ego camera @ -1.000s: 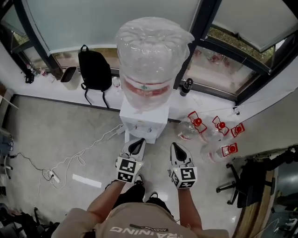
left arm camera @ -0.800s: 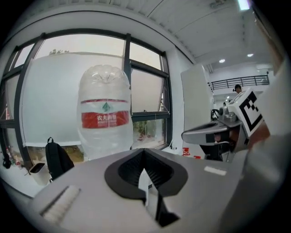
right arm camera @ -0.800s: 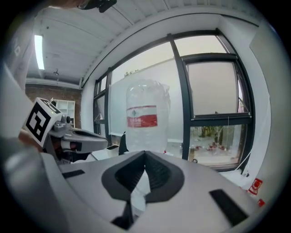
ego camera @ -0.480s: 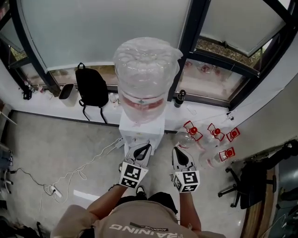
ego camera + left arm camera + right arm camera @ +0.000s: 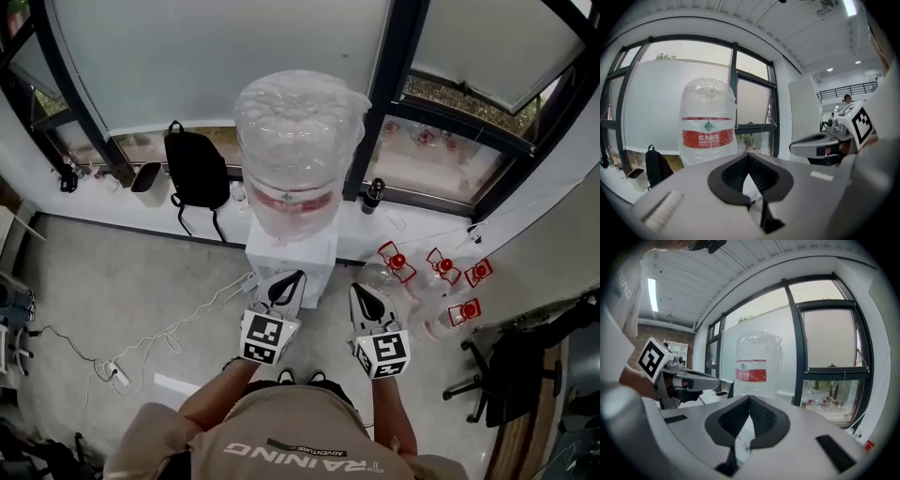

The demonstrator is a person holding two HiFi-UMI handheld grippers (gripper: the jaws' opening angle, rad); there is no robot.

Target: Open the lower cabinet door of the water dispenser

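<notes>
left gripper [image 5: 748,155]: jaws fully together, tips meeting, nothing between them, touching nothing
right gripper [image 5: 750,398]: jaws closed tip to tip, empty, touching nothing
gripper placement: side by side, close in front of the water dispenser [image 5: 292,255]; in the head view the left tips overlap its front edge and the right sits just off its right front corner; no contact seen
water dispenser: white, backed against the window ledge, straight ahead of the person
bottle [image 5: 300,141]: large, clear, red label, upright on top of the dispenser; ahead of the jaws in both gripper views
lower cabinet door: on the dispenser's front, hidden in the steep head view; gripper views point above it
floor: black backpack [image 5: 197,169] at the ledge left of the dispenser; red-capped empty bottles [image 5: 433,272] to its right; power strip [image 5: 112,372] and cable far left
</notes>
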